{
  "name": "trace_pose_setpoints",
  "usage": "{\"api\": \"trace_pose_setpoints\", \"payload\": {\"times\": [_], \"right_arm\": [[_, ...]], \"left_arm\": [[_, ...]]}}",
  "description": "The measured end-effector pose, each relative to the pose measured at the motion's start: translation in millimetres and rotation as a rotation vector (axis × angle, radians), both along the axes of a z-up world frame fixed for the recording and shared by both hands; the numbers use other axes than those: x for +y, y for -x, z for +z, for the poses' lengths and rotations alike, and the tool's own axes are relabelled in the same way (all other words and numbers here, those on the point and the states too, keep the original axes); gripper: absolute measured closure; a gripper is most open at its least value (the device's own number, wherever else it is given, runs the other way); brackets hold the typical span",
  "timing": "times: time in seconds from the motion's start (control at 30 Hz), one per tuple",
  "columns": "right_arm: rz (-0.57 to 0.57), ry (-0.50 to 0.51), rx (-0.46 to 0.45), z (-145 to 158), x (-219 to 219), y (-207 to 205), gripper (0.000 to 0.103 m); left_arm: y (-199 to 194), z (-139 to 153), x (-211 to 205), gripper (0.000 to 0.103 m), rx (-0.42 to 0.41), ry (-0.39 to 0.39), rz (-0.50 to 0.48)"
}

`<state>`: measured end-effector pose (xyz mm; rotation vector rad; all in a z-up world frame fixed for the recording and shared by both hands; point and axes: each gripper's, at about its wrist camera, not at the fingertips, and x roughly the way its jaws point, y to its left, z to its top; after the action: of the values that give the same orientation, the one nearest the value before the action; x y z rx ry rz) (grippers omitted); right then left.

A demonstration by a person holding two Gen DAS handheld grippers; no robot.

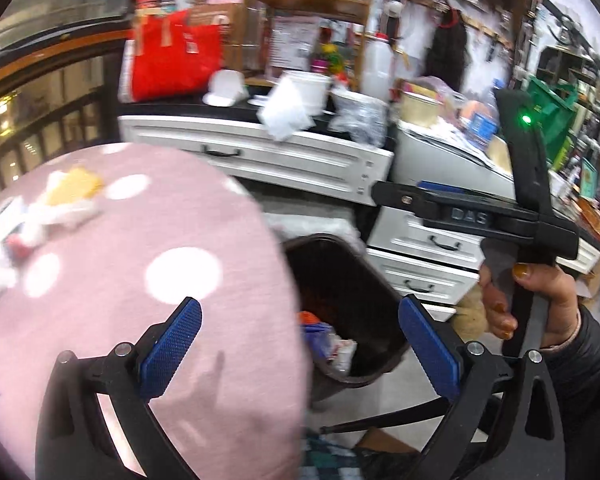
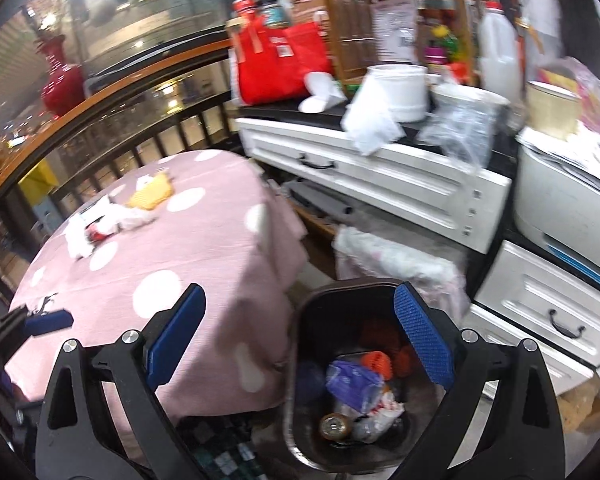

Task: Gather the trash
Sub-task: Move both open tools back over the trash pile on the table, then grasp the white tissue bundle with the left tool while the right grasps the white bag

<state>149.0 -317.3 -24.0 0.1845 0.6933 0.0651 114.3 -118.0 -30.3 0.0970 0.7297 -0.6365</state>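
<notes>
Both tools are empty right now. The left tool (image 1: 300,344) has its blue pads spread as wide as they go with nothing between them, and it sits over the edge where the pink polka-dot bench (image 1: 112,280) meets the dark trash bin (image 1: 340,304). The right tool (image 2: 300,336) is spread wide too, nothing gripped, and looks pretty much straight down into the bin (image 2: 312,320). In the left wrist view you can see the person's right hand (image 1: 540,300) wrapped around the handle of the other tool, off to the right in front of the white drawers (image 1: 268,152). The bin stands on the floor just beside the bench, and it already has stuff in it: a purple wrapper (image 2: 354,384), something orange (image 2: 376,362), crumpled white plastic (image 2: 380,416) and a can (image 2: 335,426) at the bottom. The trash that's left is still up on the bench, near its far side: a pile of crumpled white paper or plastic (image 2: 96,228) with a yellow piece (image 2: 150,194) right next to it, touching or nearly so. It's a bit blurry, so I can't say exactly what each bit is.
</notes>
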Motion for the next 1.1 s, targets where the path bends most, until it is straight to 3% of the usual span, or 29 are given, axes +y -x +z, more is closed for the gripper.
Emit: {"api": "trace_pose_setpoints", "payload": {"times": [0.5, 0.9, 1.1], "right_arm": [[0.261, 0.013, 0.009, 7, 103, -35, 0.009], [0.480, 0.057, 0.063, -2, 195, -96, 0.009], [0.554, 0.104, 0.067, -3, 233, -126, 0.009]], "left_arm": [[-18, 4, 131, 0.006, -0.014, -0.030, 0.304], [-65, 0, 240, 0.007, 0.009, -0.027, 0.548], [-110, -14, 271, 0.020, 0.073, -0.011, 0.598]]}}
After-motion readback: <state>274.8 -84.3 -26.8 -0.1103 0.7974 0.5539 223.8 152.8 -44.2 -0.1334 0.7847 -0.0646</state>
